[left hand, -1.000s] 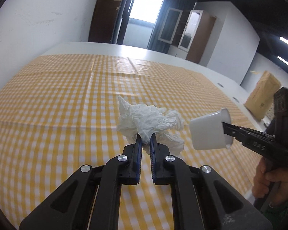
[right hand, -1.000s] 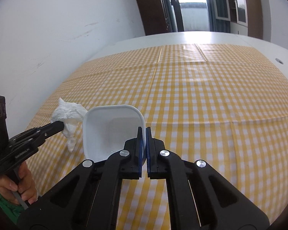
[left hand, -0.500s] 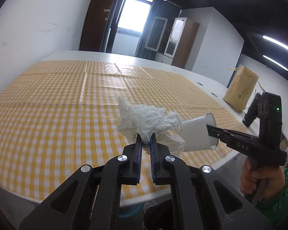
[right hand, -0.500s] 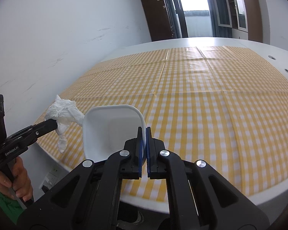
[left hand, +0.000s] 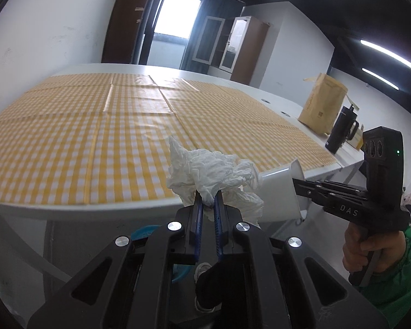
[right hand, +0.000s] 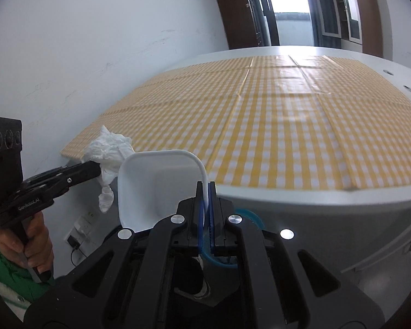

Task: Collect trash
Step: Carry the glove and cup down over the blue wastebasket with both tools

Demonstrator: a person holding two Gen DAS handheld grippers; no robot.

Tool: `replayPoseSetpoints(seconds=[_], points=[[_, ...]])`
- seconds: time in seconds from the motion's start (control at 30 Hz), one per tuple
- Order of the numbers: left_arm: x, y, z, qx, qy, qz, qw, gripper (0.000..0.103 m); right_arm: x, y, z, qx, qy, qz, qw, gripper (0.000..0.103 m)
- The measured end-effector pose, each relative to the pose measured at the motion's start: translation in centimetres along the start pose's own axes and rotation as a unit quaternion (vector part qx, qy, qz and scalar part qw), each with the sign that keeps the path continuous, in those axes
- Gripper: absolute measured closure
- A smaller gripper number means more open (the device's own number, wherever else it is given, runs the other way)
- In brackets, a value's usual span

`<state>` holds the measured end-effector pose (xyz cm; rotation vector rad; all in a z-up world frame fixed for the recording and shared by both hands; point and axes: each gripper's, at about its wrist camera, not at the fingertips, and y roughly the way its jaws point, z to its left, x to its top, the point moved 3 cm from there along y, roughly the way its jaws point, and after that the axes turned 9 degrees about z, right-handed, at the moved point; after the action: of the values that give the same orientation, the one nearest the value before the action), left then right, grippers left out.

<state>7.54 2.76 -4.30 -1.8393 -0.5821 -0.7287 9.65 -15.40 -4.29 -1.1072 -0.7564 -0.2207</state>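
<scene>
The left gripper (left hand: 207,196) is pinching a crumpled white tissue (left hand: 209,171) at the centre of its frame, jaws nearly closed. The right gripper (right hand: 205,189) is clamping the rim of a white plastic cup (right hand: 156,183), lower centre. Both are hanging before the edge of the yellow checked table (right hand: 301,126).

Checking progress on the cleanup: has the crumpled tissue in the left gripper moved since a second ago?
Yes. The crumpled tissue, clamped in the left gripper, was over the yellow checked tablecloth; now it hangs past the table's near edge, drawn back toward the person.
</scene>
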Motion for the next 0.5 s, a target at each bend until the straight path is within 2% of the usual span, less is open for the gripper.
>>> replayPoseSetpoints(seconds=[0.23,0.37,0.5], points=[[-4.1,0.2,-0.5,-0.005,0.005,0.033,0.9994,0.096,-3.9,-0.8,1.6,0.001,-0.013,0.012,1.0,0.101],[-6.0,1.4,-0.2,0.001,0.001,0.057,0.9984,0.096,-5.9,1.2,1.3,0.006,-0.006,0.037,0.999,0.101],[-7.5,3.8,0.9,0.007,-0.012,0.086,0.9962,0.096,-7.8,3.4,1.0,-0.022,-0.006,0.057,0.998,0.101]])
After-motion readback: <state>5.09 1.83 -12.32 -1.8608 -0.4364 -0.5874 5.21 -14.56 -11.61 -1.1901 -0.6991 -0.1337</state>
